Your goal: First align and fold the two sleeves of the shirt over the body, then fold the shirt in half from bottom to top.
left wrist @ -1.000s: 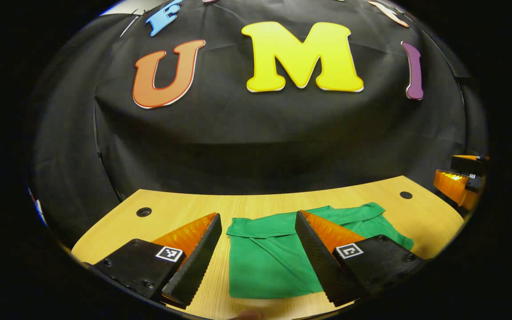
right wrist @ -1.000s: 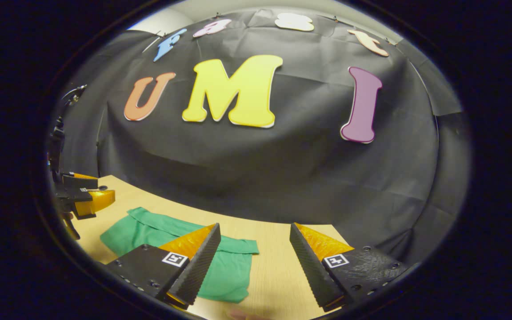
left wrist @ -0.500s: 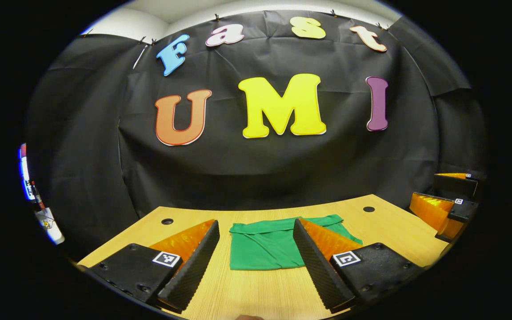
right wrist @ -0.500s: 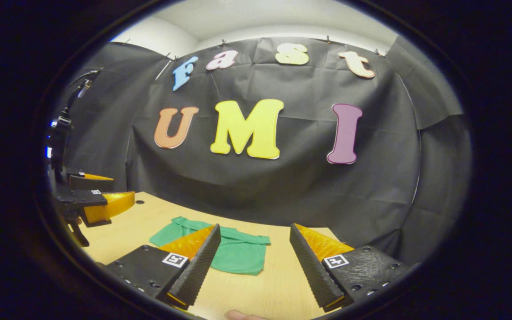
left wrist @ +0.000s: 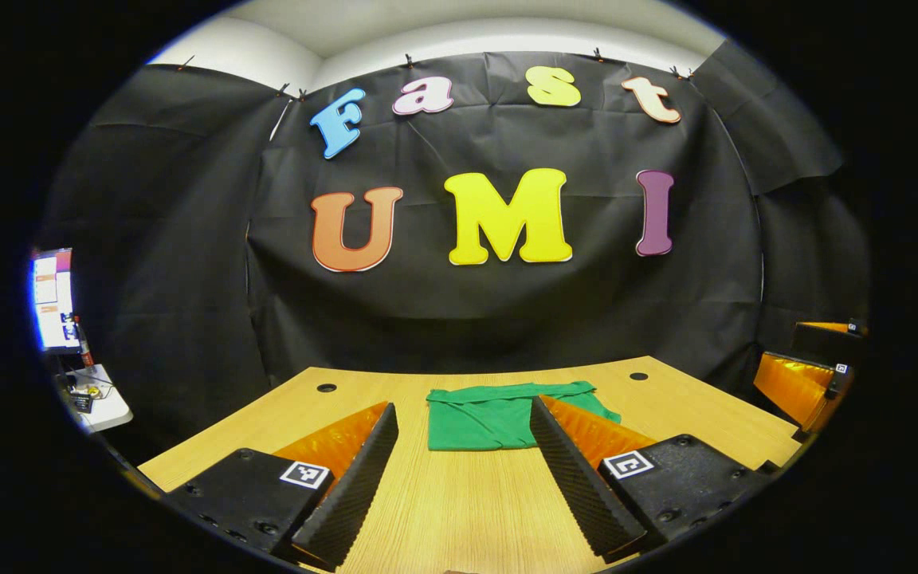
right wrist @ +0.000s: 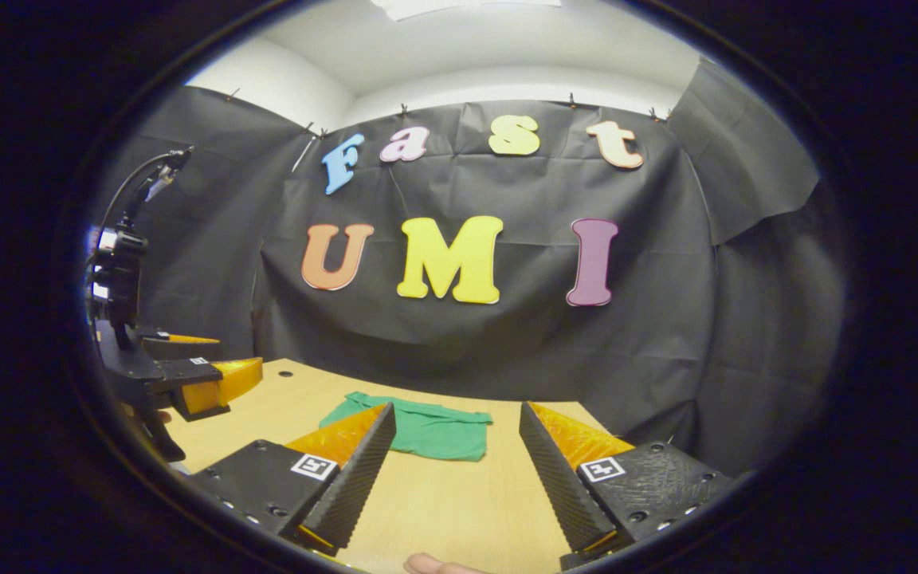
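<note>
Shirt [left wrist: 499,414] green, lies folded into a compact rectangle flat on counter [left wrist: 459,510], toward far edge near black cloth wall. Largest item otherwise: wood-grain counter w/ 2 round holes near back, 1 at left [left wrist: 326,388], 1 at right [left wrist: 639,375].

Left gripper [left wrist: 463,466]: jaws wide, holding nothing, above bare counter on near side of shirt, well apart from it. In right gripper view, same gripper at left edge [right wrist: 212,383], above counter's left part; hand partly seen beneath it.

Right gripper [right wrist: 451,470]: jaws wide, empty, over bare counter; shirt [right wrist: 419,426] lies beyond its left finger, not touching. In left gripper view it sits at far right edge [left wrist: 806,375], off counter's right end.

Fingertip [right wrist: 435,564] at bottom of right gripper view. Lit screen [left wrist: 52,299] far left, small.
</note>
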The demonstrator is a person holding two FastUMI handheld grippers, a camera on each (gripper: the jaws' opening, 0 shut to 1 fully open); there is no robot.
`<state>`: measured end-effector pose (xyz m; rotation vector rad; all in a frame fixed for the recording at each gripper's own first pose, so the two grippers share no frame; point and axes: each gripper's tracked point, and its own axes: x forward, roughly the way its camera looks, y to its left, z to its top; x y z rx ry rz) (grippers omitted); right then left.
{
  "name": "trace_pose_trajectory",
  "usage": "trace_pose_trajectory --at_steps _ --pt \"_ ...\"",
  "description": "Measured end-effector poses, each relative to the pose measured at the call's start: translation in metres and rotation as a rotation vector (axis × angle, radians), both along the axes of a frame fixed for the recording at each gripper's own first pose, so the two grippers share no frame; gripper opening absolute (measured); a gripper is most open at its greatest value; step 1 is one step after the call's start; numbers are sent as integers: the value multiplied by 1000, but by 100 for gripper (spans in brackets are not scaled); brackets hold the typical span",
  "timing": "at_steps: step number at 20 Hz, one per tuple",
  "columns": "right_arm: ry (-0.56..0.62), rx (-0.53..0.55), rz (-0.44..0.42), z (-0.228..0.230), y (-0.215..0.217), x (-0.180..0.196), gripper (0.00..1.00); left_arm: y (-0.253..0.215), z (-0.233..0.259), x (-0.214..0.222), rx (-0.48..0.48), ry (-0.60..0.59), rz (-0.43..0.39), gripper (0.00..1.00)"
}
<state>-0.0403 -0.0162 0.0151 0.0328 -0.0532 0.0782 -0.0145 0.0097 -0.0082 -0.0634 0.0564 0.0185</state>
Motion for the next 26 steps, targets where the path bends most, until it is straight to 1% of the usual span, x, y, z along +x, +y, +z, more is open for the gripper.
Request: trace_pose_trajectory --at_steps 2,3,4,6,8,9,11,14,15,16,17,19,20,22,24,26 --pt "17 6 10 -18 6 -16 95 -2 -3 -15 -6 -24 -8 100" --pt "28 -12 15 -28 7 -20 95 -6 1 -18 -10 -25 -19 100" --pt "37 -34 23 -37 11 -23 96 -11 -1 -23 5 -14 -29 100" --pt "41 -79 25 -44 11 -25 95 -15 8 -23 22 -63 -36 100" --pt "41 -66 16 -47 6 -24 96 -29 -3 -19 39 -45 -63 100" --pt "52 -55 27 -51 8 -23 96 -31 -11 -17 42 -25 -70 100" --pt "76 -60 29 -61 5 -20 96 -40 -25 -14 27 23 -92 100" --pt "90 -56 26 -67 0 -17 96 -36 -26 -13 8 35 -72 100" --pt "93 -50 24 -68 -3 -17 94 -35 -27 -12 4 34 -66 100" --pt "93 -46 20 -70 -6 -15 96 -34 -26 -12 -4 29 -60 100" --pt "94 -45 19 -71 -8 -15 95 -34 -25 -10 -9 23 -57 100" --pt "102 -44 18 -75 -8 -14 95 -34 -27 -10 -6 22 -54 100" --pt "106 -45 19 -76 -9 -13 94 -36 -28 -10 -5 25 -58 100" --pt "111 -49 19 -79 -9 -11 96 -38 -30 -10 -4 28 -66 100" --pt "113 -50 25 -80 -7 -12 94 -41 -31 -10 3 29 -68 100" --pt "118 -53 30 -82 -5 -11 94 -42 -34 -9 6 34 -72 100"
